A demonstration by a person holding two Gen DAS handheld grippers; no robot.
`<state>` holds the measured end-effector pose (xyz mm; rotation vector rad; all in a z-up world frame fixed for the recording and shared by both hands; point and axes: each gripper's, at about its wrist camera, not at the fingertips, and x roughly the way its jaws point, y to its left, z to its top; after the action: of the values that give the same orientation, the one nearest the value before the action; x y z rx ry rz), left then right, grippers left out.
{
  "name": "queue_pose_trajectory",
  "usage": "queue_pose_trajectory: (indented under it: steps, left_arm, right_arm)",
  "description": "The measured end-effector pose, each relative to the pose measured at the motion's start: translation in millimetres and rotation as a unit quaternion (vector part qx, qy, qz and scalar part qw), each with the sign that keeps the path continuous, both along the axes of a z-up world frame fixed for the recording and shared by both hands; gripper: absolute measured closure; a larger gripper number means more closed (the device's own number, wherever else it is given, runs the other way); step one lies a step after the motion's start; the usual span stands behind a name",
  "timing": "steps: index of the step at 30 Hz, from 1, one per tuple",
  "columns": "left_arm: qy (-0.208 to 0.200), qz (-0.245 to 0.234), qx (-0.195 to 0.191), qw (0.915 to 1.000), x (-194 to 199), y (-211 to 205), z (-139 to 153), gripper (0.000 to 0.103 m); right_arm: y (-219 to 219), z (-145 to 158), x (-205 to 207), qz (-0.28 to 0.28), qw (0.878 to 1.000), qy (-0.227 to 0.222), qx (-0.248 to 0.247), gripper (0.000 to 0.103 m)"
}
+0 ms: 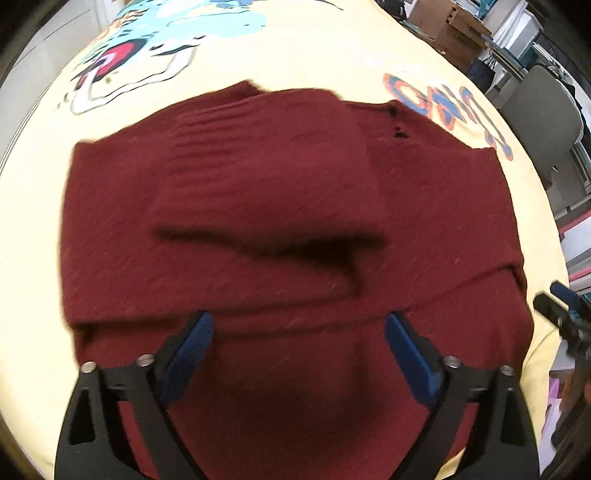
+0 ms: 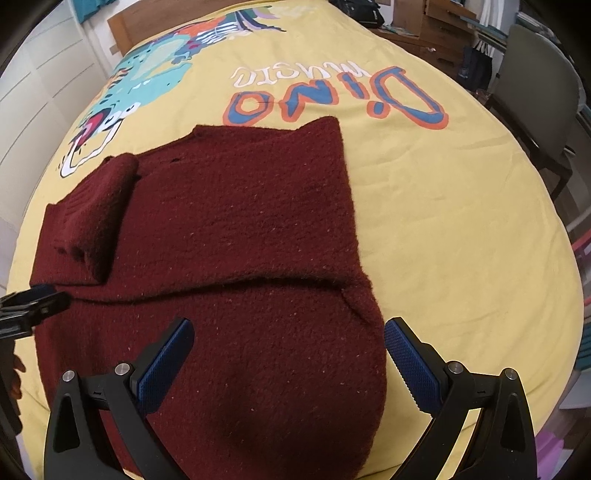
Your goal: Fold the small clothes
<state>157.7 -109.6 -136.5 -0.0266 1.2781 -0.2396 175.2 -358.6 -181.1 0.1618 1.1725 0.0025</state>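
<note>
Maroon knit sweater (image 2: 229, 229) lies part-folded on the yellow bedspread (image 2: 443, 240), a sleeve (image 2: 92, 214) laid over its left side w/ a fold ridge running across the middle. Left hand-held gripper (image 1: 299, 332) hovers over the near hem, jaws spread apart, nothing between them. Right hand-held gripper (image 2: 288, 339) likewise spread wide, empty, above the sweater's near right corner. Around: dinosaur print (image 2: 147, 74) w/ "DINO" lettering (image 2: 332, 99), upside down from here. Grey-green chair (image 2: 535, 85) off right; wooden furniture (image 2: 436, 22) behind.
</note>
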Motion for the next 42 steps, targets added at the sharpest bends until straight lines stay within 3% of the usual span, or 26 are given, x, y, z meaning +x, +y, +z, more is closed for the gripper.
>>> queue_pose_trajectory:
  steps: [3, 8, 12, 13, 14, 16, 21, 26, 28, 33, 42]
  left_arm:
    - [-0.01, 0.029, 0.004, 0.9995, -11, 37, 5, 0.003]
    - [-0.008, 0.082, 0.053, 0.9952, -11, 97, 0, 0.003]
    - [-0.007, 0.105, 0.048, 0.9933, 0, 126, -12, 0.005]
    - [-0.008, 0.105, 0.055, 0.9929, 4, 129, -17, 0.012]
    - [-0.009, 0.103, 0.063, 0.9927, 8, 130, -20, 0.029]
    - [-0.001, 0.095, 0.073, 0.9927, 17, 131, -32, 0.049]
    - [-0.014, 0.082, 0.053, 0.9951, 25, 127, -35, 0.055]
    - [-0.016, 0.059, 0.033, 0.9976, 29, 117, -34, 0.081]
    - [-0.014, 0.056, 0.024, 0.998, 31, 113, -34, 0.086]
    - [-0.011, 0.044, 0.028, 0.9986, 34, 103, -35, 0.089]
    - [-0.004, 0.04, 0.029, 0.9988, 39, 107, -38, 0.089]
  right_arm:
    - [6, 0, 0, 0.008, 1.0, 0.0, -0.004, 0.0]
    - [20, 0, 4, 0.019, 1.0, -0.001, -0.006, 0.0]
    - [38, -2, 9, 0.038, 0.999, 0.004, -0.013, 0.0]
    - [42, -3, 10, 0.041, 0.999, 0.005, -0.016, 0.0]
    - [47, -2, 11, 0.046, 0.999, 0.005, -0.019, 0.0]
    - [54, 0, 14, 0.051, 0.998, 0.004, -0.023, 0.0]
    - [84, 10, 27, 0.081, 0.996, -0.007, -0.034, 0.0]
    - [135, 23, 48, 0.136, 0.99, -0.028, -0.037, 0.0]
    - [159, 29, 57, 0.164, 0.985, -0.039, -0.042, 0.0]
    - [220, 28, 80, 0.235, 0.969, -0.047, -0.061, 0.0]
    - [299, -14, 115, 0.304, 0.946, -0.006, -0.117, 0.0]
